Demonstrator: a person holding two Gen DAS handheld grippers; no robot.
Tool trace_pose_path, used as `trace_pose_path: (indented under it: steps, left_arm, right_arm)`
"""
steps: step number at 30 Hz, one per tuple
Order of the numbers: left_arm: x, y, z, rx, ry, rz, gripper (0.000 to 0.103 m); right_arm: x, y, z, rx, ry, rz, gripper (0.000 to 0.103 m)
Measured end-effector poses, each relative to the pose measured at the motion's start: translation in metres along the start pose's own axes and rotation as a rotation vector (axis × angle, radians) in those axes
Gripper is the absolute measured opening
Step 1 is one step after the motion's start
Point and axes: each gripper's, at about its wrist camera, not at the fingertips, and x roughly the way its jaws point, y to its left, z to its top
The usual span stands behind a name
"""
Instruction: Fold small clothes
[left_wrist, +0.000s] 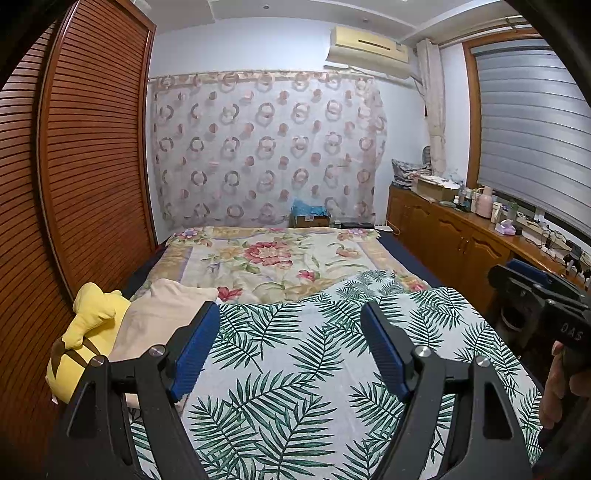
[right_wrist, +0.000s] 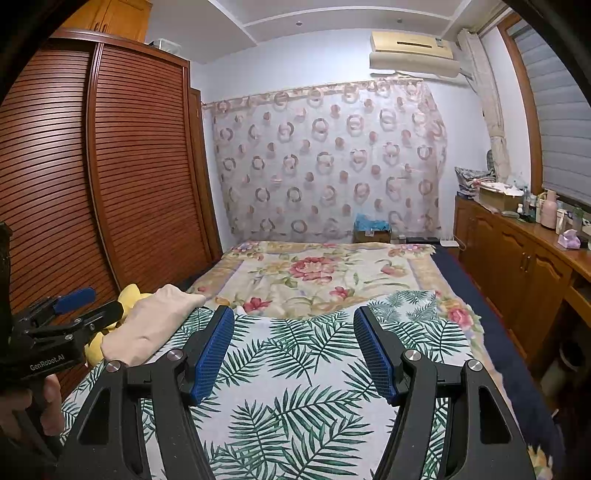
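1. The leaf sheet (left_wrist: 295, 369) lies on the near end of the bed, on top of the flower blanket (left_wrist: 273, 258).
2. The pillow (left_wrist: 162, 317) sits at the left edge of the bed, partly on the leaf sheet.
3. The soft toy (left_wrist: 85, 332) is just left of the pillow, touching it.
4. The wardrobe (left_wrist: 92, 147) stands left of the bed.
5. The long cabinet (left_wrist: 443, 229) stands right of the bed.
6. The curtain (left_wrist: 266, 147) hangs behind the bed, with a box (left_wrist: 310, 218) on the floor below it.
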Motion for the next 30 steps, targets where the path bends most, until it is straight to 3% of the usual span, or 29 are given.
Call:
trace_pose_path:
  steps: [30]
  left_arm:
    - [-0.0027,0.0067,0.0015,-0.006,-0.013,0.01,0.079]
  right_arm:
    - [-0.0024,-0.0098,-0.004,-0.001,-0.005,0.009,0.069]
